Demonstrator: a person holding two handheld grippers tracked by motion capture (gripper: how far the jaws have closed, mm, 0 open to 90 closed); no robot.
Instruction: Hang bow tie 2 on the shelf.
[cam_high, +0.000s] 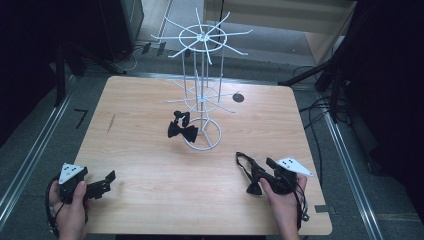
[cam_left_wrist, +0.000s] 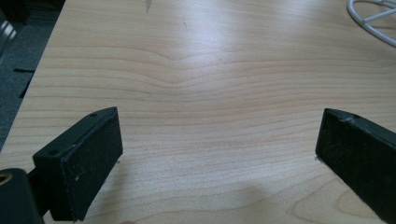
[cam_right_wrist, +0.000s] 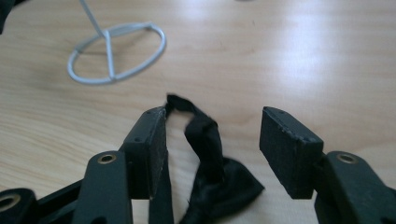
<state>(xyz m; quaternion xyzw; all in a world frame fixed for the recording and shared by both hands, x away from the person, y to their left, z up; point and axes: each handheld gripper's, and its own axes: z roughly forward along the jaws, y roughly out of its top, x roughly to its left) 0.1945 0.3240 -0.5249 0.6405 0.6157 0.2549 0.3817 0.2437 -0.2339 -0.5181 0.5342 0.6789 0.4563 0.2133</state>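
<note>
Right hand-held gripper (cam_right_wrist: 212, 149): sitting nearest the lens in the right gripper view, released, its jaws standing apart on either side of a black bow tie (cam_right_wrist: 219, 179); in the high view it is resting low at the near right of the bench (cam_high: 150, 165), gripped by the person's right hand (cam_high: 286, 202).
Black bow tie: lying flat on the wood between those parted jaws, its strap looping away toward the middle of the bench; nothing is pinching it yet, so it is resting on its own weight. In the high view it is showing at the near right (cam_high: 254, 187).
Why held so: the jaws are straddling the knot and strap, which looks like a lining-up for a pinch rather than a carry.
Left hand-held gripper (cam_high: 102, 184): also released, jaws wide apart over bare wood in the left gripper view (cam_left_wrist: 217, 140), grasping nothing; it is waiting at the near left corner in the left hand (cam_high: 70, 207), seemingly kept out of the way.
White wire rack (cam_high: 202, 90): standing upright toward the far middle of the bench, arms spreading at two levels, ring base (cam_right_wrist: 116, 53) sitting on the wood.
Second bow tie (cam_high: 181, 127): hanging or lying just beside the rack's base on its left; which one, the pictures are not making clear.
Likely aim: judging by the layout, the near tie is being readied for hanging on a rack arm.
</note>
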